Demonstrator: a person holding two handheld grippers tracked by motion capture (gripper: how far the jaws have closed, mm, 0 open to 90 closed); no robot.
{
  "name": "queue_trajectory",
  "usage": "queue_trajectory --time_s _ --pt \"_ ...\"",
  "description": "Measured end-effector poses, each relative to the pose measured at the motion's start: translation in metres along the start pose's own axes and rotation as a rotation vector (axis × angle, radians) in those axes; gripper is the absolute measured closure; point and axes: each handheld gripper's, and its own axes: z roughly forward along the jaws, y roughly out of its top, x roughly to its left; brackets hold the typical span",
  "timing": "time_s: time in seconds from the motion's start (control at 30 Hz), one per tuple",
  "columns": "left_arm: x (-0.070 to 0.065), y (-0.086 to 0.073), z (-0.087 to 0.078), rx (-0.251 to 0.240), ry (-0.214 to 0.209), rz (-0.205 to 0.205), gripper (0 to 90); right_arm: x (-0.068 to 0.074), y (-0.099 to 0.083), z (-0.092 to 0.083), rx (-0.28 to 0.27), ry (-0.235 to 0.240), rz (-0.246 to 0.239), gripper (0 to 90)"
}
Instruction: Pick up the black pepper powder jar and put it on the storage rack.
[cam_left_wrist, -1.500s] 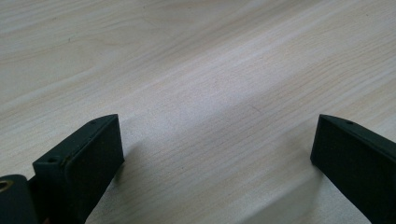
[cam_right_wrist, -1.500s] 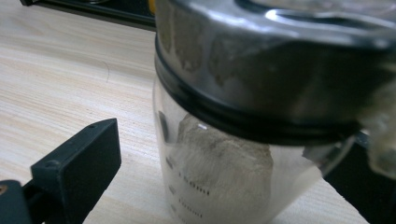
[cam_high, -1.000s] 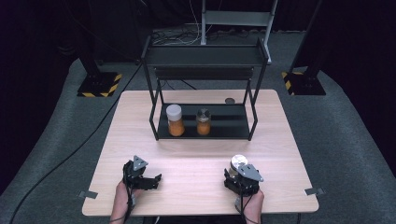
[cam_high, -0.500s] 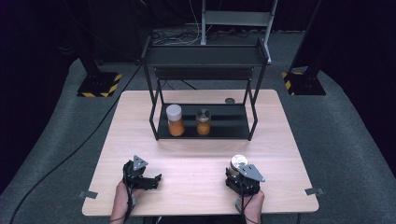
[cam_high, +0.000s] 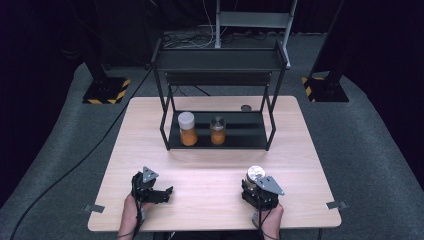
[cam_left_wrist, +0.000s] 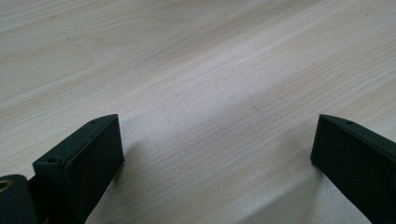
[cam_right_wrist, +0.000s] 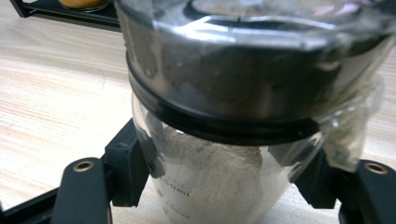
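The right gripper (cam_high: 256, 189) sits near the front edge of the desk (cam_high: 210, 165), toward its right corner, with its jaws clamped on a glass jar (cam_high: 255, 174). They have just been closing, and the jar stands between them. In the right gripper view the jar (cam_right_wrist: 233, 140) is very close: a clear body with white powder inside and a wide metal lid with a dark ring under it. The black jaws press on the glass from either side, low on the body. The jar stands upright on the desk.

The left gripper (cam_high: 159, 192) rests near the front edge toward the left corner, well apart from the right one. In the left gripper view its jaws stand wide apart with only bare wood between them, and nothing is held.

Toward the back edge of the desk stands a black shelf rack (cam_high: 220, 60). On its lower shelf, left of the middle, are two jars with orange contents: a taller one with a white lid (cam_high: 187, 129) and, just beside it, a shorter one with a metal lid (cam_high: 217, 130). A small dark round disc (cam_high: 245, 108) lies on the desk behind the rack, near the back edge.
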Motion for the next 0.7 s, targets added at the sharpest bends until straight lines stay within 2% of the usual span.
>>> queue_trajectory --time_s 0.7 --pt "0.000 0.000 0.000 0.000 0.001 0.002 2.0 -0.004 0.019 -0.006 -0.024 -0.002 -0.030 30.1"
